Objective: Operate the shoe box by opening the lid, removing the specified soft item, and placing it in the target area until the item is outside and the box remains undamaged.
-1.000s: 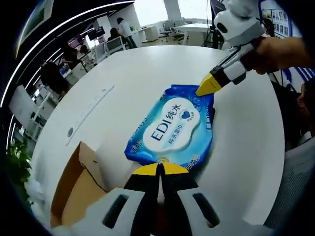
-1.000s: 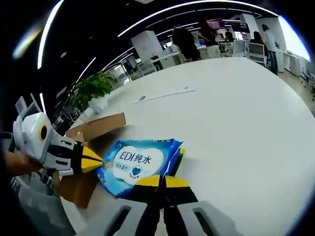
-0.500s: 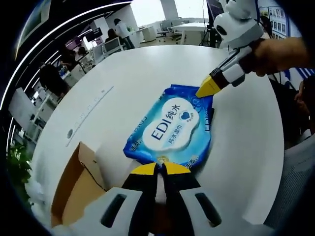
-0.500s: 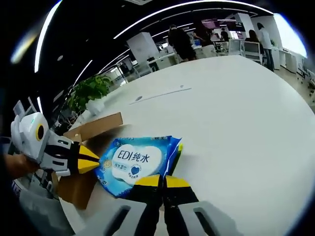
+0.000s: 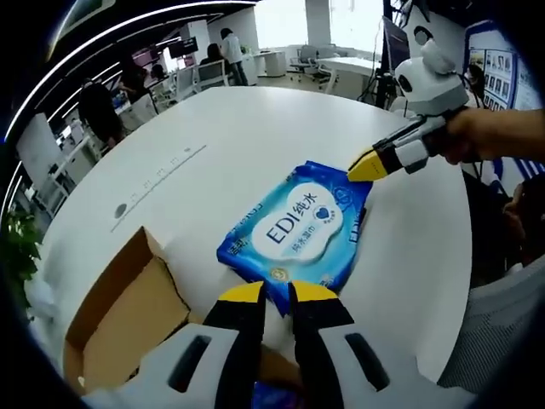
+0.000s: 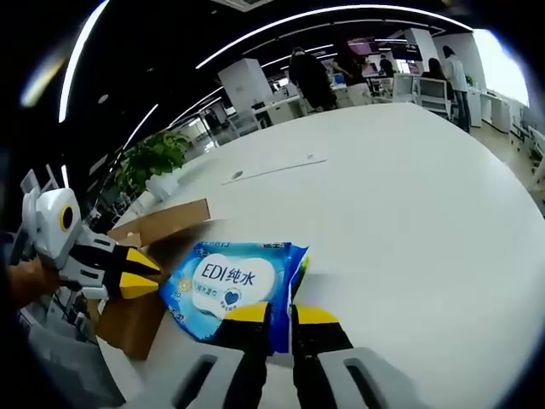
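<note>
A blue wipes pack marked "EDI" lies flat on the white round table, outside the open brown cardboard box. My left gripper stands open at the pack's near edge, its yellow tips apart. My right gripper sits at the pack's far corner. In the right gripper view the pack lies beside the box, and the right gripper is open with the pack's edge lying loose between its jaws. The left gripper shows there with parted tips, just left of the pack.
A thin grey strip lies on the table beyond the box. A potted plant stands past the table's edge. People and office desks fill the background. A person's sleeve and body are close on the right.
Both grippers' jaws have parted from the pack's edges. The pack now rests flat on the table. The left gripper has drawn back a little towards the box.
</note>
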A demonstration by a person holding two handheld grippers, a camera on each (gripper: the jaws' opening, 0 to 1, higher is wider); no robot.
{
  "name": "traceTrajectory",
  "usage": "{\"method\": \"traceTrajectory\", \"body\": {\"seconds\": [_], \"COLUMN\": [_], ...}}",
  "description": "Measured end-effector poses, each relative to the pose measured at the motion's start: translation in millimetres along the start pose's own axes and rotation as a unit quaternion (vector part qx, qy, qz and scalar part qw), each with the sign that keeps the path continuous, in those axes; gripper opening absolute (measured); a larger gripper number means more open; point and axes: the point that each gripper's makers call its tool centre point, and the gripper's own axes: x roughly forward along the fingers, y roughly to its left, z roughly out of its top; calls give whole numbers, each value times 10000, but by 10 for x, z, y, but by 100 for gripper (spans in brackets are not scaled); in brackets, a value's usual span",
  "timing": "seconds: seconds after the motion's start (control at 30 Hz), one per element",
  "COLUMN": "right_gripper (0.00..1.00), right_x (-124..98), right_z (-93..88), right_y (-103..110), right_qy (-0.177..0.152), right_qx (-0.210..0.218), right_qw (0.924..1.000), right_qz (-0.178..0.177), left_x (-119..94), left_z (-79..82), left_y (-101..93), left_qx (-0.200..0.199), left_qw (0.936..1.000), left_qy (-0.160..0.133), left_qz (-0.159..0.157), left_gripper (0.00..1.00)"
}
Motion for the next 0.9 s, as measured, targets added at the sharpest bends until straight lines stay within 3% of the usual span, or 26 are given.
{"method": "traceTrajectory", "body": {"seconds": [0.27,0.33,0.9], "right_gripper": [12,14,27], "right_x": [-92,-118,-329], "right_z": [55,80,126], "right_y": [15,33,308], "right_qy": [-10,-23,158], "right_qx": [-267,-328,-1184], "right_qw": [9996,9995,9927], "right_qz": [-22,-28,152], "left_x": [-142,-183,-511], "left_z": [70,88,-93], "left_y": [-13,-48,70], "left_qx": [-101,-190,-460], "left_qw": [9997,9993,9981], "left_qy": [-198,-254,-375], "left_qz": [-54,-196,-161], "left_gripper": [15,15,24]}}
